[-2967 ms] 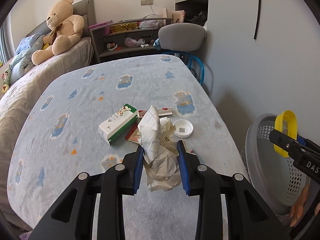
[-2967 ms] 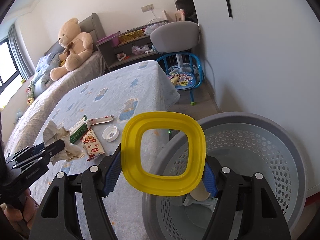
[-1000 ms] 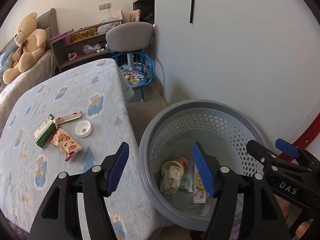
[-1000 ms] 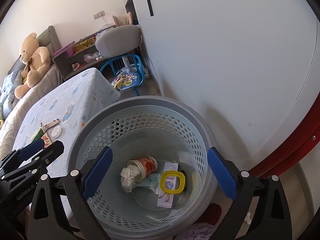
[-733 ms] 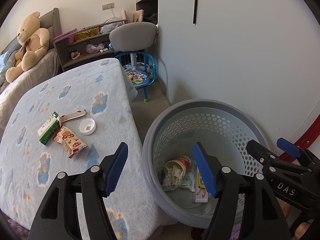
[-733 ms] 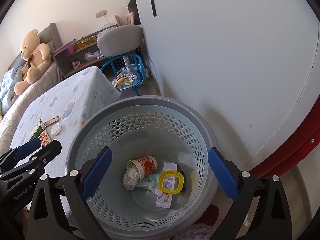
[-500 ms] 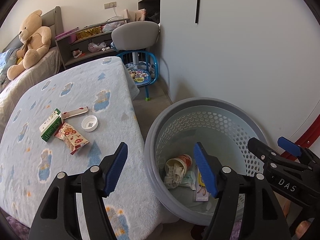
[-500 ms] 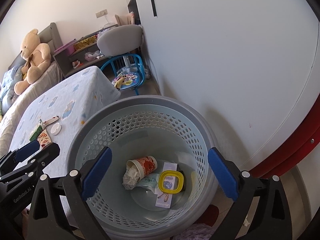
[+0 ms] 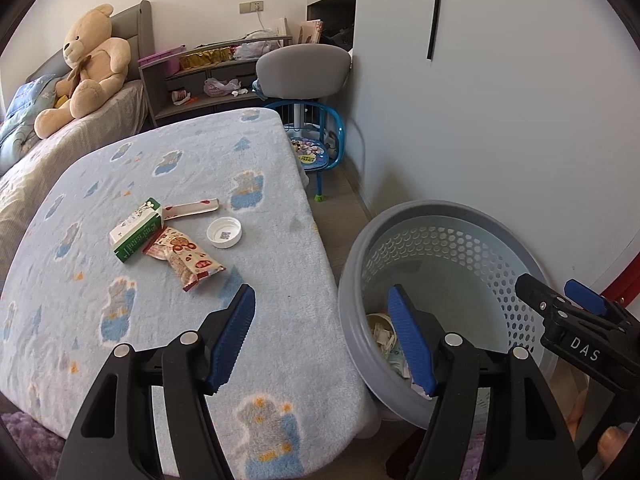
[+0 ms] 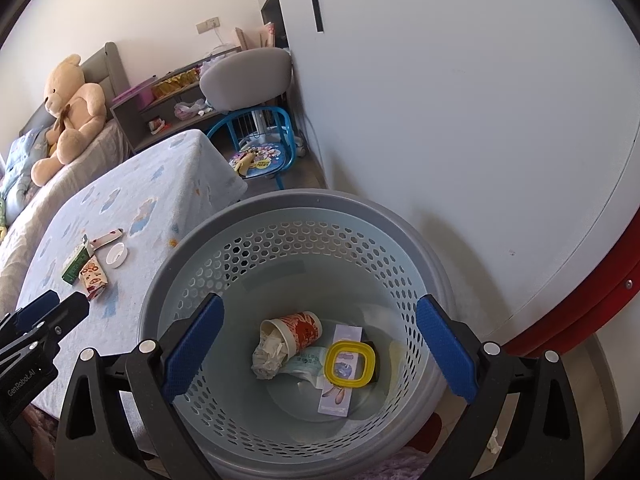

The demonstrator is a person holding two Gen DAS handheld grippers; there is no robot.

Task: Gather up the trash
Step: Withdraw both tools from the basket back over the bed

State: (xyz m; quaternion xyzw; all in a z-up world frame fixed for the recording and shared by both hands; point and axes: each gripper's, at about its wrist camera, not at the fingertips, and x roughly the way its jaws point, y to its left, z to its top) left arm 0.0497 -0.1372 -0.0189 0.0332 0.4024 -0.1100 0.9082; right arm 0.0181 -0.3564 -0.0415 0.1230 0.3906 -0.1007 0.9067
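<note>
A grey perforated trash basket (image 10: 248, 216) stands on the floor beside the blanket-covered table (image 9: 100, 292). Inside it lie a paper cup (image 10: 298, 330), crumpled paper (image 10: 268, 354), a yellow ring lid (image 10: 351, 362) and a flat packet (image 10: 340, 392). On the table lie a green and white carton (image 9: 134, 230), a red snack wrapper (image 9: 184, 256), a white cap (image 9: 224, 232) and a thin wrapper strip (image 9: 192, 208). My left gripper (image 9: 320, 338) is open and empty over the table's edge by the basket (image 9: 440, 216). My right gripper (image 10: 318, 346) is open and empty above the basket.
A blue child's chair (image 9: 308, 136) and a grey chair back (image 9: 302, 66) stand behind the table. A bed with a teddy bear (image 9: 86, 64) is at the back left. A white wall (image 9: 500, 120) runs right behind the basket. A shelf unit (image 9: 208, 76) is at the back.
Both grippers let go of their trash, the crumpled paper and the yellow ring lid, which now lie in the basket. The left gripper has since swung left, toward the table.
</note>
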